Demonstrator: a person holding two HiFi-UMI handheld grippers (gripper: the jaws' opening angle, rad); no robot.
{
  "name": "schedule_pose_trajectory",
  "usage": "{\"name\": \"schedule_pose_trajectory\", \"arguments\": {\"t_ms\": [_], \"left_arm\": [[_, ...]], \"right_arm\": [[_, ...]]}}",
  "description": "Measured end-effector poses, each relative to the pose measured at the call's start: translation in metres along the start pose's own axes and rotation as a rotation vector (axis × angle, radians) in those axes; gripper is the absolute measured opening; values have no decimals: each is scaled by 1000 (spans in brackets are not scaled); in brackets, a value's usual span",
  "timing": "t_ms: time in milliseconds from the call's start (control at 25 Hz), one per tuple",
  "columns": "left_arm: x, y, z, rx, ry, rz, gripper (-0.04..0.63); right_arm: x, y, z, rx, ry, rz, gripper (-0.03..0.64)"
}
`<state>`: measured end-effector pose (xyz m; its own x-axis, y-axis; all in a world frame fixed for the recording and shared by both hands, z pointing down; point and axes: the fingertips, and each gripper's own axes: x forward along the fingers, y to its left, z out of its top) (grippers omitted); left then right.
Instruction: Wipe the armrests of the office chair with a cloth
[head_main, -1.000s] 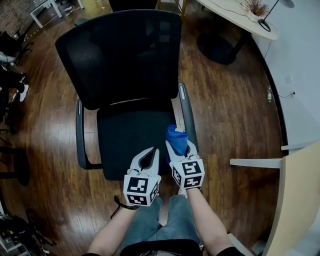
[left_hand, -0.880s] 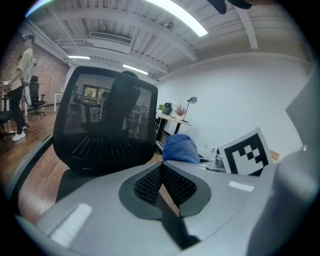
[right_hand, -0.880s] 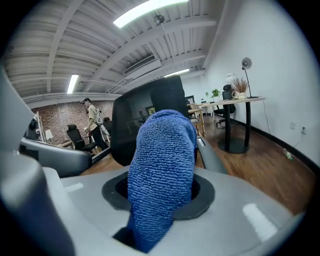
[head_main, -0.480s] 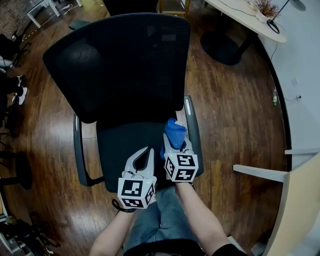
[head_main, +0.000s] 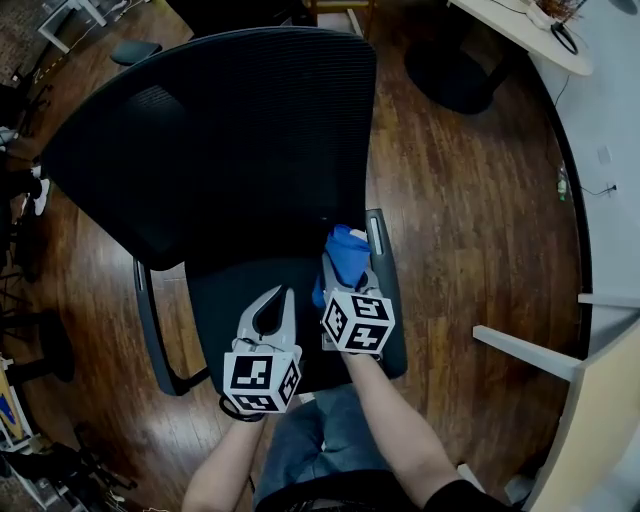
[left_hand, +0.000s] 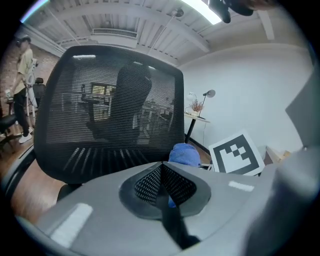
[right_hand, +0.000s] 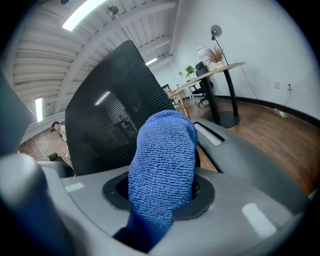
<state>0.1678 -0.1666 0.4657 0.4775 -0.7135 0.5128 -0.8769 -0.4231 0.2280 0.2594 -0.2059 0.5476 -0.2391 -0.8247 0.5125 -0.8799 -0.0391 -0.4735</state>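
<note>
At frame centre, the right claw (head_main: 346, 276) pinches the cloth (head_main: 347, 250) with a wad protruding, seemingly to rub the armrest (head_main: 386, 290) just beside it; the left claw (head_main: 281, 298) idles closed, empty.

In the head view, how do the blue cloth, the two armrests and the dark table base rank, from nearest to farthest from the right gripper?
1. Blue cloth: clamped in the right gripper itself.
2. Right-side armrest: just beside the jaws.
3. Left-side armrest: far over at the view's left.
4. Dark table base: on the floor, top right.
</note>
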Motion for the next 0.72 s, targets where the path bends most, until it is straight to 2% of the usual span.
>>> {"name": "schedule_pose_trajectory", "arguments": {"t_ms": [240,720], "left_arm": [[10,-1,-2,7,18,-5,5],[-16,-13,-26,37,41,-68,5]], "right_arm": [[7,-2,0,84,-9,-15,137],[-25,-5,-29,131,-32,-50,137]]}}
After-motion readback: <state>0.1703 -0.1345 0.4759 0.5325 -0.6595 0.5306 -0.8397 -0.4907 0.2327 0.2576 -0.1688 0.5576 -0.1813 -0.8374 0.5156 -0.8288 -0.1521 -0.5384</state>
